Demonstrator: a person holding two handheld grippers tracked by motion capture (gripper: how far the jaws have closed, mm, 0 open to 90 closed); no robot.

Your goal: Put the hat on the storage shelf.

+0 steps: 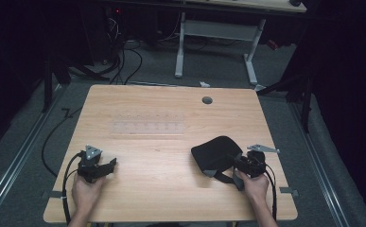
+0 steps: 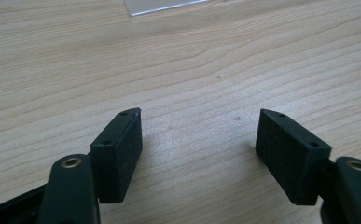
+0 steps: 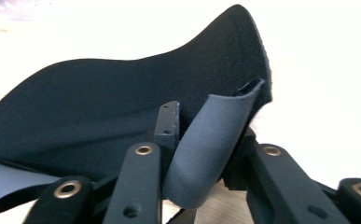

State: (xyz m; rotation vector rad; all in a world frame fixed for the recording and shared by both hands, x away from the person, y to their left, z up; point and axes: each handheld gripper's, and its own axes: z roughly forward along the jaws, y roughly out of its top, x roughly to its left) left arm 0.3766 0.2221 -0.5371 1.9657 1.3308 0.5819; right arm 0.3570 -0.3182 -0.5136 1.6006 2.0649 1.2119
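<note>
Both hands sit near: the left gripper (image 1: 110, 164) rests wide open, while the right gripper (image 3: 201, 140) pinches the black pad (image 1: 214, 152) (near right of the table (image 1: 161, 189)), best lifted slowly, grip firm.

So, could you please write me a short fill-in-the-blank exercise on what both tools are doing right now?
1. The right tool is shut on a ____ fabric piece.
2. The left tool has its jaws ____.
3. Both tools are over a ____ table.
4. The fabric's underside is ____.

Missing words: black; open; wooden; grey
</note>
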